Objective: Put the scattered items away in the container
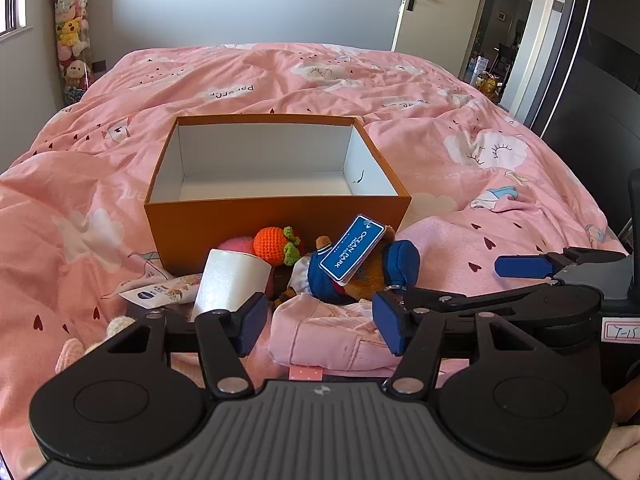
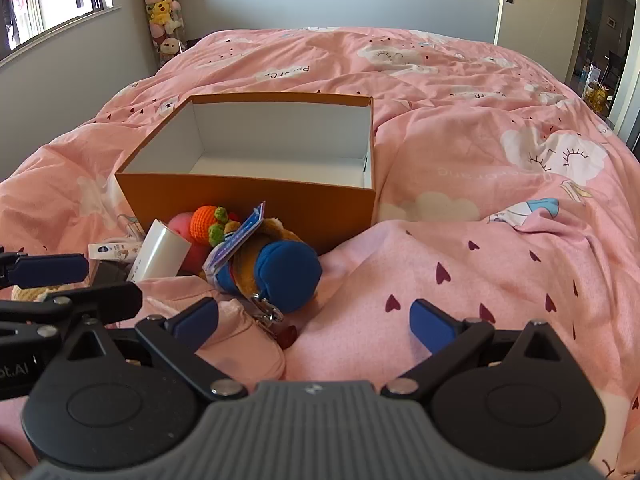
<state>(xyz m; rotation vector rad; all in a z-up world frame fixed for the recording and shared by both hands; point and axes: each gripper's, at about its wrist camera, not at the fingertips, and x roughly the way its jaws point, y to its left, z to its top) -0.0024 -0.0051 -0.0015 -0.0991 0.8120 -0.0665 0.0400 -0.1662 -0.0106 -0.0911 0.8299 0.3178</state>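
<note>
An open orange box [image 1: 276, 220] [image 2: 248, 196] with a white, empty inside stands on the pink bed. In front of it lie a plush toy in blue [image 1: 360, 268] [image 2: 280, 272] with a blue tag, a crocheted orange fruit [image 1: 274, 242] [image 2: 206, 220], a white tape roll [image 1: 230, 280] [image 2: 160, 254], a small packet [image 1: 160, 292] [image 2: 114, 250] and a pink cap [image 1: 332, 332] [image 2: 236, 332]. My left gripper [image 1: 320, 320] is open, just above the pink cap. My right gripper [image 2: 316, 324] is open, beside the cap and below the plush toy.
The wrinkled pink duvet [image 1: 480, 160] [image 2: 500, 200] covers the whole bed. A tall tube of plush toys [image 1: 72, 40] [image 2: 164, 12] stands at the far left wall. A door [image 1: 436, 0] is at the far right. The right gripper's fingers [image 1: 524, 266] show in the left wrist view.
</note>
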